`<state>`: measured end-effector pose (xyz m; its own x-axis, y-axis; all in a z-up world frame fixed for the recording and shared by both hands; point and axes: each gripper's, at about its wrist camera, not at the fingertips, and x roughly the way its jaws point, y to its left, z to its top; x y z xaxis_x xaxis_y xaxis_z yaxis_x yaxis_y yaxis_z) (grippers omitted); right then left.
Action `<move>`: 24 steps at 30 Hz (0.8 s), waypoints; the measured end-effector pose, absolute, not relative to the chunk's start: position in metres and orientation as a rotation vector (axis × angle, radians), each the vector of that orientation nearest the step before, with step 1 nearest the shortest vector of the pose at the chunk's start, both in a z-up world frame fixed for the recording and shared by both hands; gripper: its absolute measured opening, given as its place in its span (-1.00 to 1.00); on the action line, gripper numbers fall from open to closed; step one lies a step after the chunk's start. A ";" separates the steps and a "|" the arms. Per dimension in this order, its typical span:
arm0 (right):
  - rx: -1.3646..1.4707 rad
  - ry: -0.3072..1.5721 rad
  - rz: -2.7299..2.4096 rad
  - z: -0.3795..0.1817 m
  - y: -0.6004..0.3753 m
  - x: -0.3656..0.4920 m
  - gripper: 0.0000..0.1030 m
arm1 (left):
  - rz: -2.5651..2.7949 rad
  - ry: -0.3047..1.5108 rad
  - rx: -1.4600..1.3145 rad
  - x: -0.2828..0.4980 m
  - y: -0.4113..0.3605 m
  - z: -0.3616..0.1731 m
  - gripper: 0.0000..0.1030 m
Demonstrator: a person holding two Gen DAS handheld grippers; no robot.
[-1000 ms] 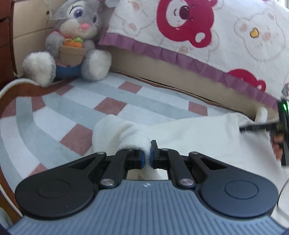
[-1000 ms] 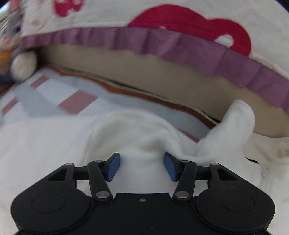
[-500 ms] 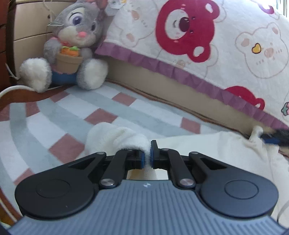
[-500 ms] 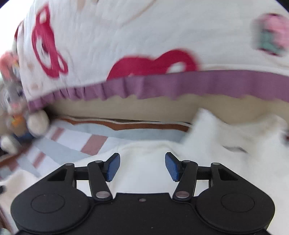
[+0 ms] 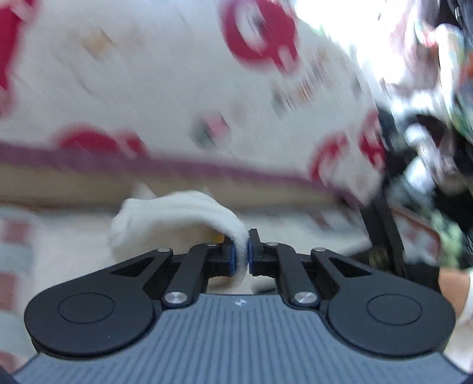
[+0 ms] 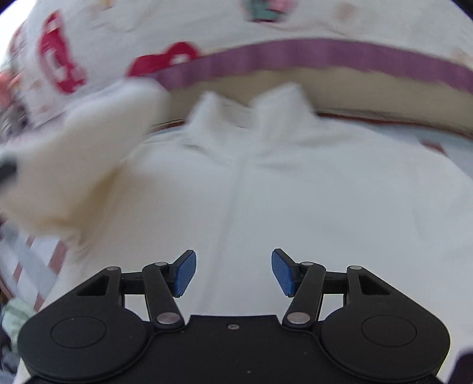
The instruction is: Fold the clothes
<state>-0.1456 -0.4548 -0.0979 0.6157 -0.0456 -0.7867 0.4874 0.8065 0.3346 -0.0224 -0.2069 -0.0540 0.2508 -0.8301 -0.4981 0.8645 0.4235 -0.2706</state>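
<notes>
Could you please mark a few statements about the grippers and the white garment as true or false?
1. White cloth sits between the left gripper's pads. True; the jaws have just been opening.
2. The right gripper clamps the white garment. False: its jaws stand open above it, holding nothing.
3. The garment lies below a bear-print blanket with a purple hem. True.
4. The sleeve the left gripper carries is dark blue. False: it is white.
</notes>
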 end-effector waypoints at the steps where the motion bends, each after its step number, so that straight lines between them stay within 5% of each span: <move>1: 0.599 0.859 -0.350 -0.099 -0.458 -0.151 0.21 | -1.178 0.691 0.106 -0.030 -0.223 -0.063 -0.25; 11: 0.556 0.837 -0.334 -0.085 -0.439 -0.163 0.21 | -1.023 0.748 0.168 -0.015 -0.177 -0.087 0.17; 16: 0.538 0.874 -0.278 -0.087 -0.412 -0.139 0.36 | -0.770 0.806 0.119 0.028 -0.138 -0.109 0.10; 18: 0.531 0.894 -0.308 -0.097 -0.393 -0.130 0.37 | -0.711 0.846 0.204 0.037 -0.137 -0.122 -0.17; 22: 0.277 1.012 -0.373 -0.128 -0.347 -0.108 0.39 | -0.632 0.896 0.332 0.040 -0.137 -0.143 -0.22; 24: 0.155 0.987 -0.386 -0.135 -0.339 -0.103 0.65 | -0.624 0.912 0.326 0.040 -0.130 -0.149 -0.22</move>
